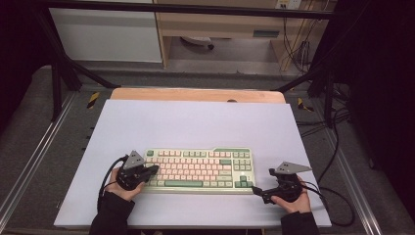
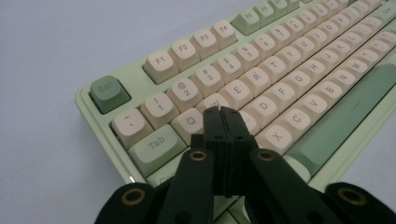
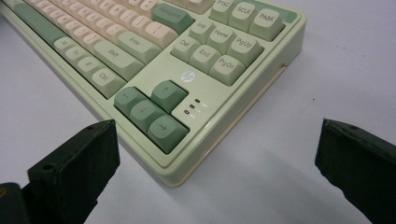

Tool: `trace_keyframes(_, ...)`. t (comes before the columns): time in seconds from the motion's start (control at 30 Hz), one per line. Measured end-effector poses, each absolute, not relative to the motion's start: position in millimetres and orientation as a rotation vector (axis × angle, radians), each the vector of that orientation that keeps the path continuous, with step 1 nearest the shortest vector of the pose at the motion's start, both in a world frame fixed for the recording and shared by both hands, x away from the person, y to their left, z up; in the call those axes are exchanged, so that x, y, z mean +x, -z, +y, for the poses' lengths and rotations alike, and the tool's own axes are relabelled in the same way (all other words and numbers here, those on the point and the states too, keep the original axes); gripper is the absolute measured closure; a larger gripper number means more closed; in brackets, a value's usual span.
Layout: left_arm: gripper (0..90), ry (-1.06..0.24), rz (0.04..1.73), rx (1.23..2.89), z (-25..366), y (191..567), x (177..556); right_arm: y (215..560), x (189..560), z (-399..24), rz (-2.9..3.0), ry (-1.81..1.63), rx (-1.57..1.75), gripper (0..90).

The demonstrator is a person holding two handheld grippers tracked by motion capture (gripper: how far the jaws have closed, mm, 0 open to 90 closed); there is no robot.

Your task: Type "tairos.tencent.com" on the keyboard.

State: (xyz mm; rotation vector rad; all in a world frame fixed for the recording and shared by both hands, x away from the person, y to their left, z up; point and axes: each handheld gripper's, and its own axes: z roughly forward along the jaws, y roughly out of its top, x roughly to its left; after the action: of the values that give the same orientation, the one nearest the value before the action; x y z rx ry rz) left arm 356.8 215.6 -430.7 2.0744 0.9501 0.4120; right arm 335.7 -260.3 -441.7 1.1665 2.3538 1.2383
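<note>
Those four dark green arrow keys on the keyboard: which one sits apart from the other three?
The up arrow key. It stands alone in the row above, while the left arrow key, down arrow key and right arrow key sit side by side along the keyboard's front edge.

One keyboard (image 1: 199,168) is counted on one white table mat (image 1: 195,122). Two grippers are seen: the left gripper (image 1: 152,170) and the right gripper (image 1: 257,190). Two hands are counted, the left hand (image 1: 122,188) and the right hand (image 1: 297,199). Four dark green arrow keys (image 3: 150,109) are made out.
</note>
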Motion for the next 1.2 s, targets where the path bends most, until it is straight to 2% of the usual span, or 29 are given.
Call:
trace_keyframes(0.67, 90.0, -0.416, 0.929, 2.050, 217, 423, 353, 434, 335, -256, 2.336, -1.265, 1.144, 0.4)
trace_keyframes(0.97, 90.0, -0.410, 0.914, 2.048, 216, 421, 352, 422, 340, -234, 2.345, -1.276, 1.087, 0.5)
trace_keyframes(1.2, 90.0, -0.411, 0.905, 2.045, 216, 419, 351, 416, 345, -212, 2.347, -1.270, 1.067, 6.2)
